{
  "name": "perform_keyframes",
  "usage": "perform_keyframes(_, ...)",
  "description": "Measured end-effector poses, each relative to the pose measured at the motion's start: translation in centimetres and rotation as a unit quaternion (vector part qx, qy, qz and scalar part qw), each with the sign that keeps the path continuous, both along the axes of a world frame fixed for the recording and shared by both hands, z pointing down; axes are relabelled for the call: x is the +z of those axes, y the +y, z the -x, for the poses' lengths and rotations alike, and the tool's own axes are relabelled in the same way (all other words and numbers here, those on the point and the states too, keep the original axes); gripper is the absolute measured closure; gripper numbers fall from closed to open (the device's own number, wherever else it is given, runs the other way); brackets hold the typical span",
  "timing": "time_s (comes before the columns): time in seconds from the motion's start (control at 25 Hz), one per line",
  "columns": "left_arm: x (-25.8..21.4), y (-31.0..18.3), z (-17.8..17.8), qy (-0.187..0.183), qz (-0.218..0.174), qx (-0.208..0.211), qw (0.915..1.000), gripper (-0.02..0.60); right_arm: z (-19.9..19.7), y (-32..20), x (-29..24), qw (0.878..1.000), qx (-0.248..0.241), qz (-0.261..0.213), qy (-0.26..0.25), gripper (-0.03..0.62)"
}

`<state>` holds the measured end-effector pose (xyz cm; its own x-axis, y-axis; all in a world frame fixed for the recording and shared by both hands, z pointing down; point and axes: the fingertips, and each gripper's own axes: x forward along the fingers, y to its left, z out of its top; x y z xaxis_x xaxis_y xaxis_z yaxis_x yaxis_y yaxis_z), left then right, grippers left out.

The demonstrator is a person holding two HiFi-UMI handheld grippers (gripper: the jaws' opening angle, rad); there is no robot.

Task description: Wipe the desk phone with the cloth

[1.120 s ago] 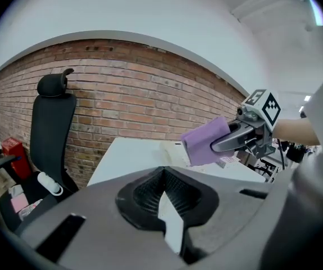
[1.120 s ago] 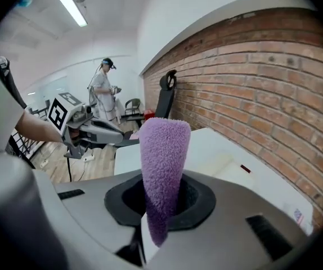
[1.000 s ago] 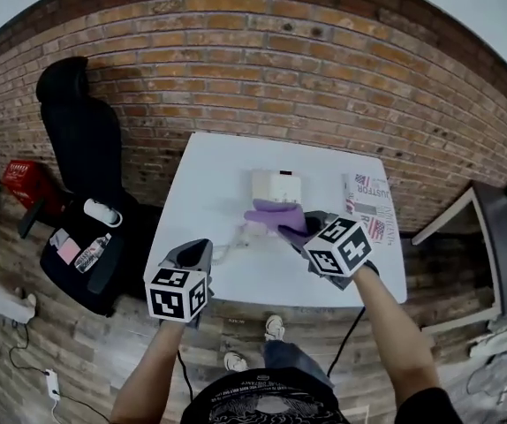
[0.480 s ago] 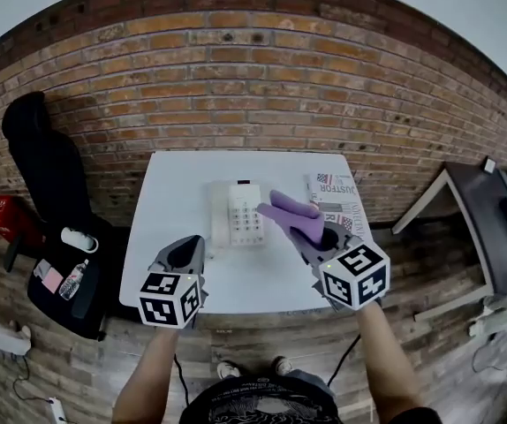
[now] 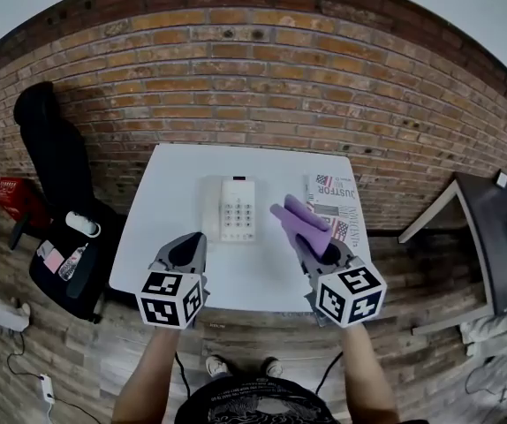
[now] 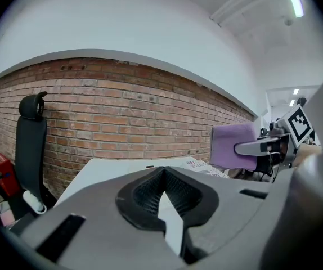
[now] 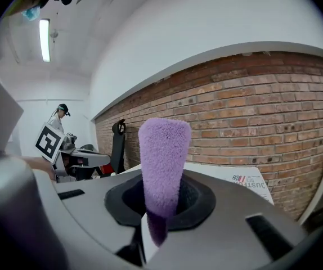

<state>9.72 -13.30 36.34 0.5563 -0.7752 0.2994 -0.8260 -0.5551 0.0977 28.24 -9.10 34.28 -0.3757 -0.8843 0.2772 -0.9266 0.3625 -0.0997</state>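
Observation:
The white desk phone (image 5: 231,208) lies flat on the white desk (image 5: 165,228), handset on its left, keypad facing up. My right gripper (image 5: 314,247) is shut on a purple cloth (image 5: 301,223), which sticks up and forward from the jaws, held above the desk just right of the phone. In the right gripper view the cloth (image 7: 162,162) stands upright between the closed jaws. My left gripper (image 5: 186,249) hovers over the desk's near left part with its jaws shut and nothing in them. From the left gripper view the cloth (image 6: 234,145) shows at the right.
A newspaper (image 5: 335,206) lies on the desk's right side, near the cloth. A black office chair (image 5: 55,162) with a bottle (image 5: 72,261) on its seat stands left of the desk. A brick wall (image 5: 262,87) runs behind it. A dark desk (image 5: 496,237) stands at the right.
A second ago the cloth was over the phone. The right gripper has since drawn back towards me and to the right with the cloth, uncovering the phone. The left gripper stayed shut.

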Motion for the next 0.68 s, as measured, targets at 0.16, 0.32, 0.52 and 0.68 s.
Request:
perform_keyframes(0.16, 0.2, 0.6, -0.7, -0.005, 0.003, -0.008, 1.0, 0.577, -0.7, 0.4, 0.5, 1.0, -0.008, 0.002, -0.006, 0.549)
perform_keyframes(0.32, 0.5, 1.4, -1.4, -0.011, 0.005, -0.009, 0.9999, 0.577, -0.9, 0.8, 0.6, 1.0, -0.016, 0.0, -0.012, 0.549)
perform_keyframes(0.52, 0.2, 1.6, -2.5, -0.016, 0.004, -0.006, 0.9999, 0.577, -1.6, 0.9, 0.5, 1.0, -0.021, -0.002, -0.017, 0.549)
perform_keyframes(0.68, 0.1, 1.7, -3.1, -0.015, 0.004, -0.005, 0.9999, 0.577, -2.4, 1.1, 0.3, 1.0, -0.019, -0.005, -0.02, 0.549)
